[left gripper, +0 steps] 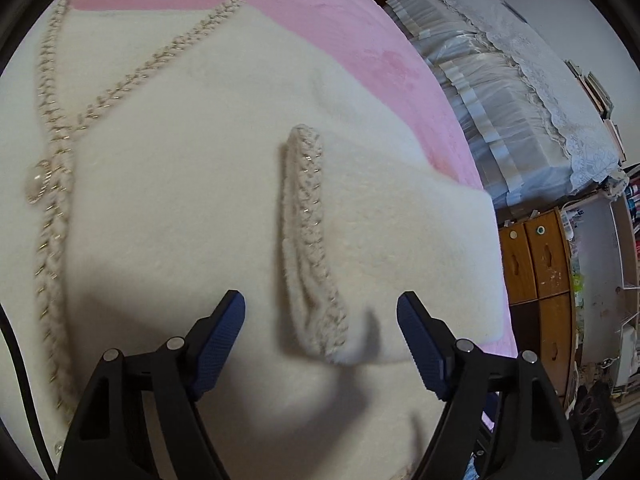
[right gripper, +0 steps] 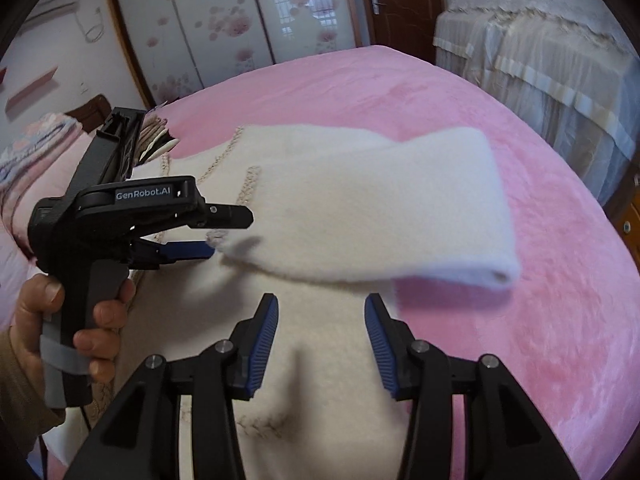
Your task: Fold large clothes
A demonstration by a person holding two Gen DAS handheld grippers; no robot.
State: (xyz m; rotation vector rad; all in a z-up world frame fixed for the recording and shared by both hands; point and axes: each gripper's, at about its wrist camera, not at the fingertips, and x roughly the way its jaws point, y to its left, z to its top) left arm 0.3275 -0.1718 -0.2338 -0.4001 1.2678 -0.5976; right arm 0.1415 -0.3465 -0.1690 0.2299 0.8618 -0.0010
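A cream fuzzy cardigan [left gripper: 160, 208] with braided trim lies flat on the pink bedspread [left gripper: 360, 28]. Its front shows a pearly button [left gripper: 38, 186]. One sleeve [right gripper: 380, 208] is folded across the body, and its braided cuff [left gripper: 308, 240] points toward me. My left gripper [left gripper: 322, 300] stands open, its pads either side of the cuff end without pressing it. In the right wrist view a hand [right gripper: 92, 320] holds that left gripper [right gripper: 228, 234] low at the cuff. My right gripper [right gripper: 322, 300] is open just above the cardigan's body, with nothing between its fingers.
A second bed with a white lace cover [left gripper: 520, 92] stands beyond the pink bed. Wooden drawers [left gripper: 536, 256] sit beside it. A wardrobe with flowered sliding doors [right gripper: 224, 28] and a brown door [right gripper: 400, 0] line the far wall. Folded fabrics [right gripper: 154, 140] lie near the cardigan's collar.
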